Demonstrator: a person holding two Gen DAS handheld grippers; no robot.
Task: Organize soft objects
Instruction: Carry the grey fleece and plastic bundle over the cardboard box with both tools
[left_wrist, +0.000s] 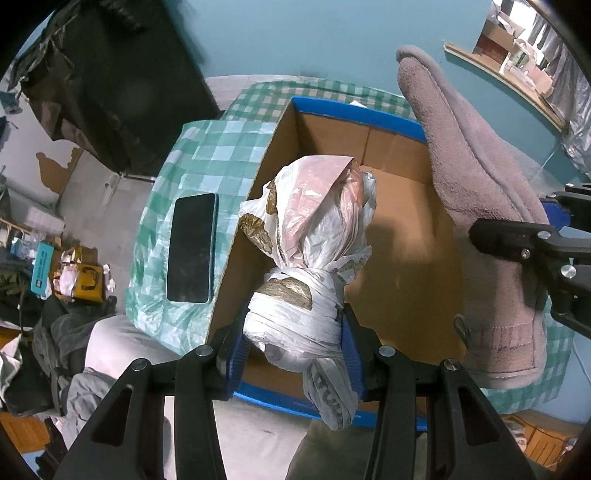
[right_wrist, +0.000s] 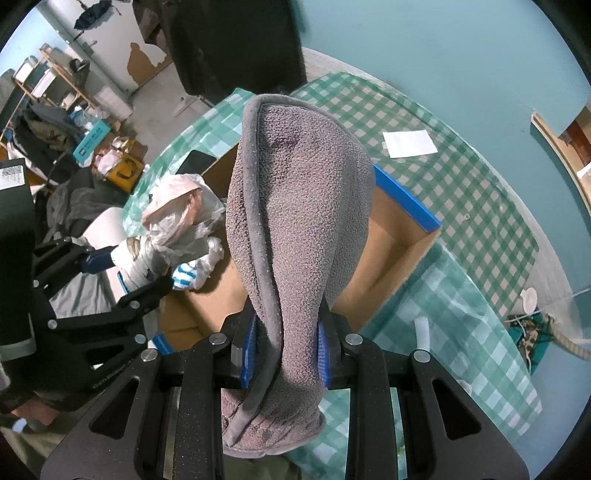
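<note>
My left gripper (left_wrist: 293, 350) is shut on a knotted bundle of white and pink plastic bags (left_wrist: 314, 236), held over the near left part of an open cardboard box (left_wrist: 402, 258) with a blue rim. My right gripper (right_wrist: 284, 350) is shut on a folded grey-pink towel (right_wrist: 295, 206), which hangs over the box (right_wrist: 399, 240). In the left wrist view the towel (left_wrist: 476, 206) hangs at the right with the right gripper's black fingers (left_wrist: 517, 243) on it. The right wrist view shows the plastic bag bundle (right_wrist: 173, 218) and the left gripper (right_wrist: 122, 269) at the left.
The box stands on a table with a green checked cloth (left_wrist: 207, 155). A dark phone (left_wrist: 192, 247) lies left of the box. A white paper (right_wrist: 409, 143) lies on the cloth beyond the box. Clothes and clutter (left_wrist: 55, 280) cover the floor at the left.
</note>
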